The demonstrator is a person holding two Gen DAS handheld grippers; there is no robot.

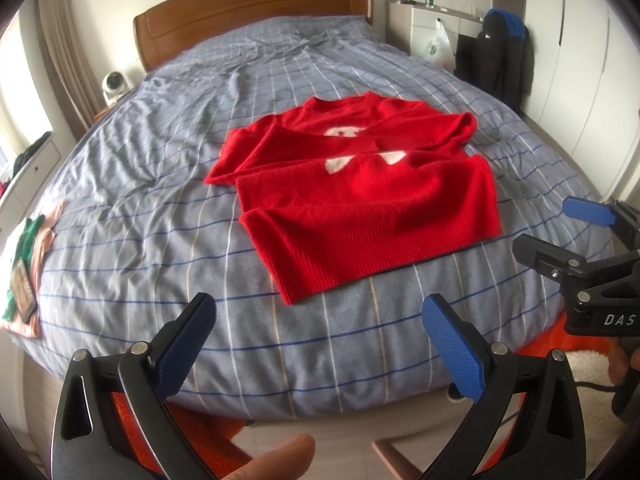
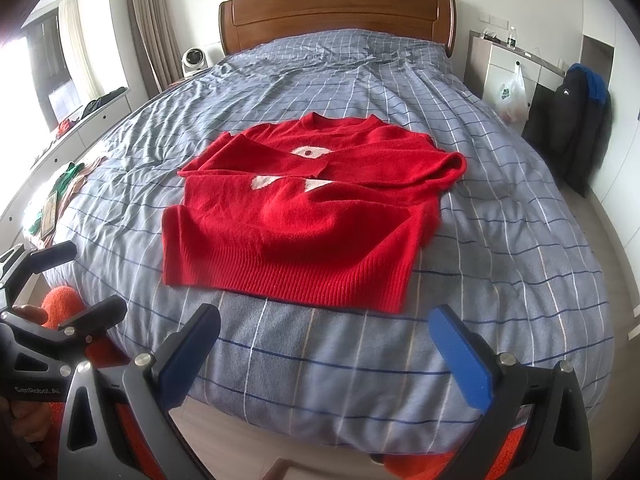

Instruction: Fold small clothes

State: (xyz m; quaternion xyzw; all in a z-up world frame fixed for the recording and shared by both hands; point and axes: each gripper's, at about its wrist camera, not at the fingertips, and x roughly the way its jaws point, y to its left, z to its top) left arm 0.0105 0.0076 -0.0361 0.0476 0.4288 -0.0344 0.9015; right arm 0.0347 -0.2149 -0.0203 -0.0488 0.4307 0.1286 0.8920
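Observation:
A red knitted sweater [image 1: 360, 208] [image 2: 296, 220] lies flat in the middle of the bed, neck toward the headboard. Both sleeves are folded across its chest, partly covering a white pattern. The ribbed hem faces me. My left gripper [image 1: 320, 312] is open with nothing between its blue pads, hovering over the duvet just short of the hem's left corner. My right gripper [image 2: 324, 320] is open and empty too, in front of the hem's right part. Each gripper also shows in the other's view: the right gripper [image 1: 556, 228] at the far right, the left gripper [image 2: 80, 280] at the far left.
The blue-grey checked duvet [image 1: 160, 184] [image 2: 500, 208] covers the bed up to a wooden headboard [image 2: 336, 12]. A pile of green and pink clothes [image 1: 28, 264] [image 2: 60, 188] sits at the bed's left edge. A dark jacket [image 2: 576, 120] hangs beside a white dresser at right.

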